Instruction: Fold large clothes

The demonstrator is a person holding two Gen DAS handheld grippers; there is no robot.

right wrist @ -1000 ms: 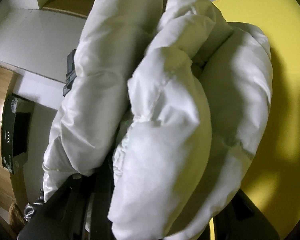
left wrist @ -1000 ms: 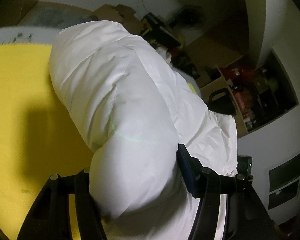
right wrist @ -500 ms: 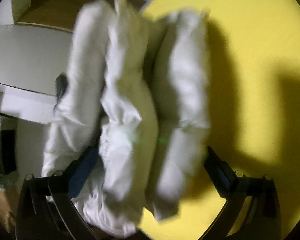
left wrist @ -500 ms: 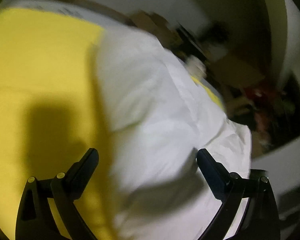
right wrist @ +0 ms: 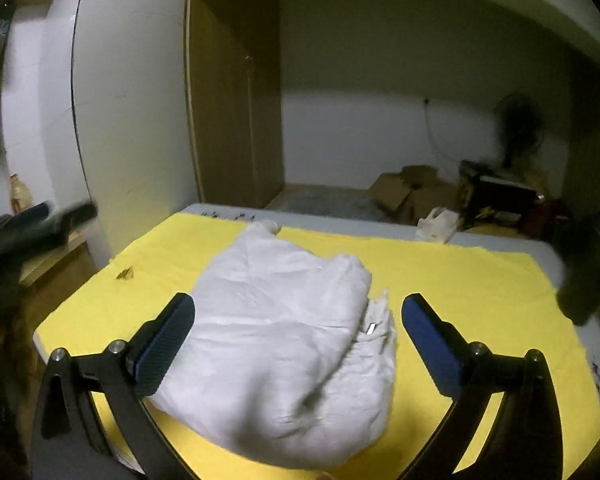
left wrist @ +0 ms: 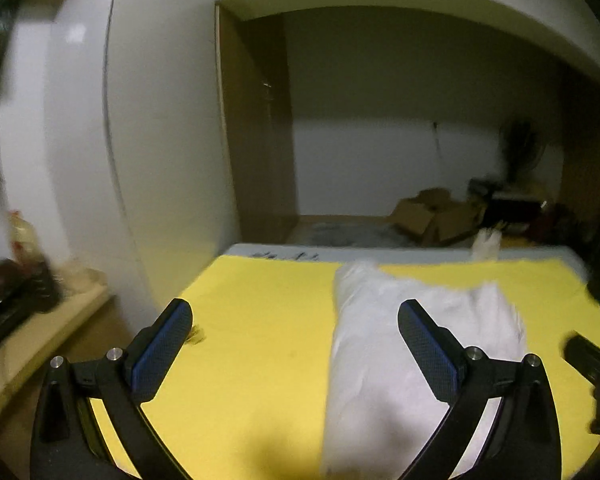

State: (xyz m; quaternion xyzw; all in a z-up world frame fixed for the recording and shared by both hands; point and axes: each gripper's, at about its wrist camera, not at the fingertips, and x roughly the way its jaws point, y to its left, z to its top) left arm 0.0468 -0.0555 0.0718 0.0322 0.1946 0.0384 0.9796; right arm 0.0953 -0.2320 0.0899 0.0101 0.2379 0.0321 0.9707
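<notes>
Yellow sheet (right wrist: 460,280) under a puffy white jacket (right wrist: 284,344), folded, rumpled.

Yellow sheet (right wrist: 460,280) covers my bench. Beyond it: cardboard boxes (right wrist: 404,196) on floor, wooden wardrobe (right wrist: 228,100), fan (right wrist: 518,128) by white wall. Bottle (right wrist: 19,196) at left.

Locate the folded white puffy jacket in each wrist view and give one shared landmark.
Left wrist: the folded white puffy jacket lies right of centre, partly behind the right finger.
Right wrist: it lies centre, low.
Shared landmark: the yellow cloth beneath it.
</notes>
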